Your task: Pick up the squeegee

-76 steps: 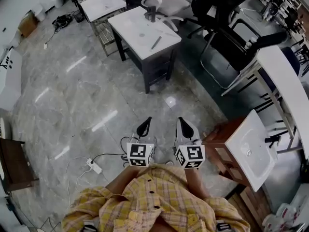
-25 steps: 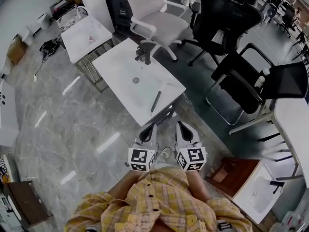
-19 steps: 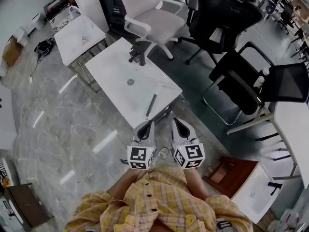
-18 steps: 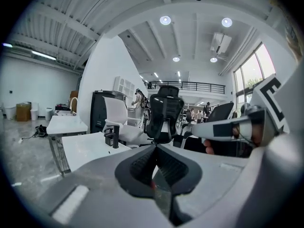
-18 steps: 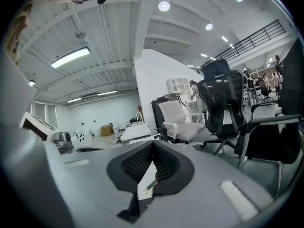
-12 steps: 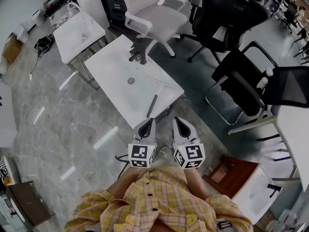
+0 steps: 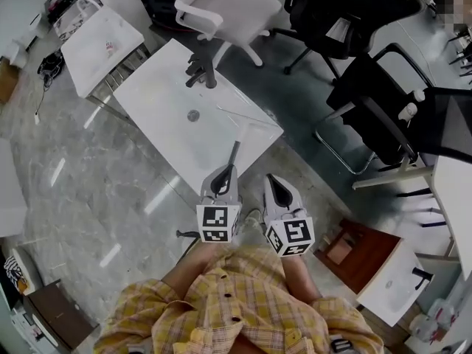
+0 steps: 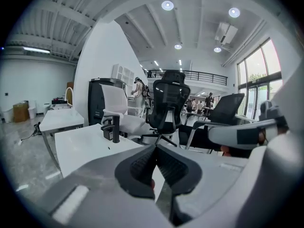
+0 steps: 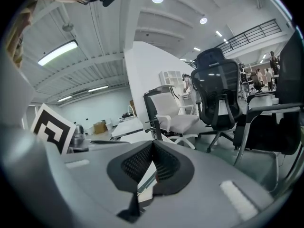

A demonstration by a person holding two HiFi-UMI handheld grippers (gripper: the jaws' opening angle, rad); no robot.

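Note:
The squeegee, a thin dark bar, lies on the white table near its closest corner, pointing toward me. My left gripper is shut and empty, its tips just short of the squeegee's near end. My right gripper is also shut and empty, beside the table's corner and to the right of the squeegee. In the left gripper view the left gripper's pads meet over the table top. The right gripper view shows the right gripper with its pads together.
A black faucet and a drain hole sit on the table. Behind it stand a white office chair and black chairs. A smaller white table is at the left, a brown cabinet at the lower right.
The table has come much closer as the person walked up to it. Both grippers moved forward to its near corner, the left one up to the squeegee's end. Both jaws stayed shut.

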